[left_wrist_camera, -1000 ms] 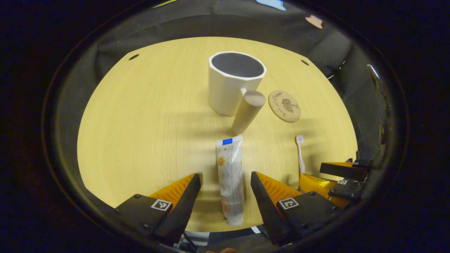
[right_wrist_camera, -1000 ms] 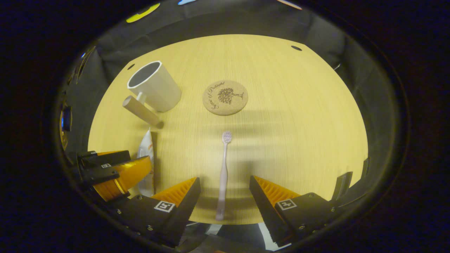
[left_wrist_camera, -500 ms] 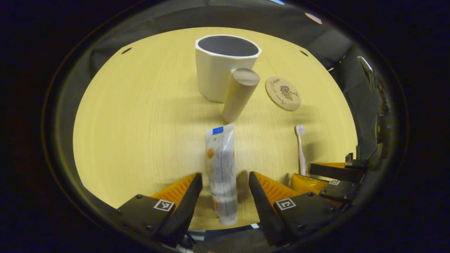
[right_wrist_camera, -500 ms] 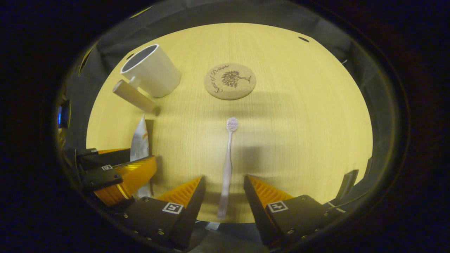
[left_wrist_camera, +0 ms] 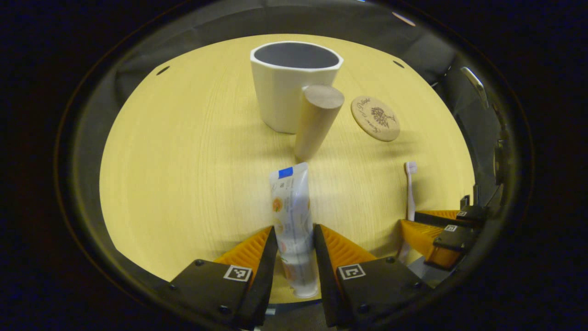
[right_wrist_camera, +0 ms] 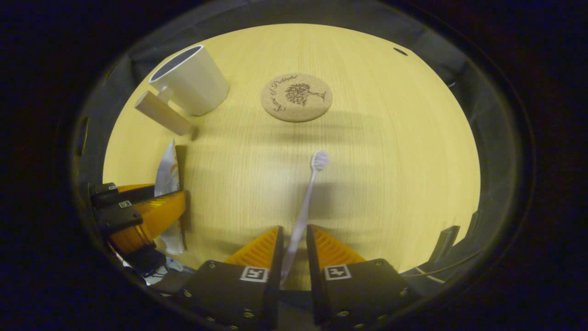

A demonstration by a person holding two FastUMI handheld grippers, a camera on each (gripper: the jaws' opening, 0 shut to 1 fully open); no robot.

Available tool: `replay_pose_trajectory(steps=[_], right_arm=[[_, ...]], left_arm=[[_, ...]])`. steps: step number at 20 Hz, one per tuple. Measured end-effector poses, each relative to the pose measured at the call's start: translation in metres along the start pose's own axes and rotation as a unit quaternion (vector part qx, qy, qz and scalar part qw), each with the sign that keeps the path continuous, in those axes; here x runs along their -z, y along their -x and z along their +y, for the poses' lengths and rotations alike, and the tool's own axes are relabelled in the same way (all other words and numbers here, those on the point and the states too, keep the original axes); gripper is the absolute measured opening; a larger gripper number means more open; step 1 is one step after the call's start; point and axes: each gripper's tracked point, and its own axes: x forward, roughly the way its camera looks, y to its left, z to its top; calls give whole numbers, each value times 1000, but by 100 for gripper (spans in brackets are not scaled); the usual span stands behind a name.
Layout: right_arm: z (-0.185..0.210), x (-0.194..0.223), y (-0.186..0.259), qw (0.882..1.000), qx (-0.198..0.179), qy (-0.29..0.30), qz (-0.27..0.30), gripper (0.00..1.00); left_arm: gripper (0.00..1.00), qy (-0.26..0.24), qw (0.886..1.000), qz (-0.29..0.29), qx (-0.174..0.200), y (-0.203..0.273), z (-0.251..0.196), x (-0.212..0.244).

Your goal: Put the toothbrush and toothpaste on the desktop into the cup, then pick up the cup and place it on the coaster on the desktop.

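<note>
My left gripper (left_wrist_camera: 295, 239) pinches the toothpaste (left_wrist_camera: 292, 216) and my right gripper (right_wrist_camera: 293, 239) the toothbrush (right_wrist_camera: 305, 207), both near the tabletop's front edge; the thin brush could twist loose before reaching the cup (left_wrist_camera: 287, 82) farther back.

The right gripper (right_wrist_camera: 292, 246) has its fingers (right_wrist_camera: 264, 248) closed on the handle of the toothbrush (right_wrist_camera: 307, 202). Beyond lies the cork coaster (right_wrist_camera: 296, 97), and far left stands the white cup (right_wrist_camera: 190, 85) on the tabletop (right_wrist_camera: 390, 151).
</note>
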Motion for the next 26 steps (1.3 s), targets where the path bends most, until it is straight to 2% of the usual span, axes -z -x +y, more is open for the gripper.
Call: replay_pose_trajectory(steps=[1, 3, 5, 8, 9, 12, 13, 19, 20, 21, 26], right_arm=[[-2, 2, -6, 1000, -7, 4, 0, 17], [-3, 0, -11, 1000, -11, 6, -3, 17], [-3, 0, -6, 1000, -18, 10, -7, 10], [-3, -3, -4, 999, -25, 5, -21, 10], [-2, 0, -9, 999, -30, 8, -18, 4], [-3, -4, -7, 999, -36, 7, -34, 3], [-4, -5, -5, 998, -37, 6, -42, 2], [-3, -22, 15, 995, -61, -18, -80, 2], [-3, -29, 20, 993, -68, -23, -92, 0], [-1, -33, 25, 992, -76, -26, -102, 2], [3, -64, 46, 984, -95, -34, -150, 2]], left_arm=[[51, -3, 1000, 0, -2, -1, 1, 1], [49, -6, 1000, -2, -5, -2, 1, 1], [46, -11, 1000, -5, -2, -3, 1, 1], [41, -8, 1000, -15, 1, -2, 3, -1], [24, -12, 1000, -18, 7, -2, 3, -2], [24, -2, 999, -38, 21, 0, 3, -5], [18, 3, 999, -44, 26, 1, 4, -5], [17, 31, 994, -103, 32, 19, 15, -21], [17, 34, 992, -114, 32, 23, 19, -24], [17, 38, 991, -126, 29, 26, 22, -28], [17, 59, 982, -179, 18, 48, 46, -48]])
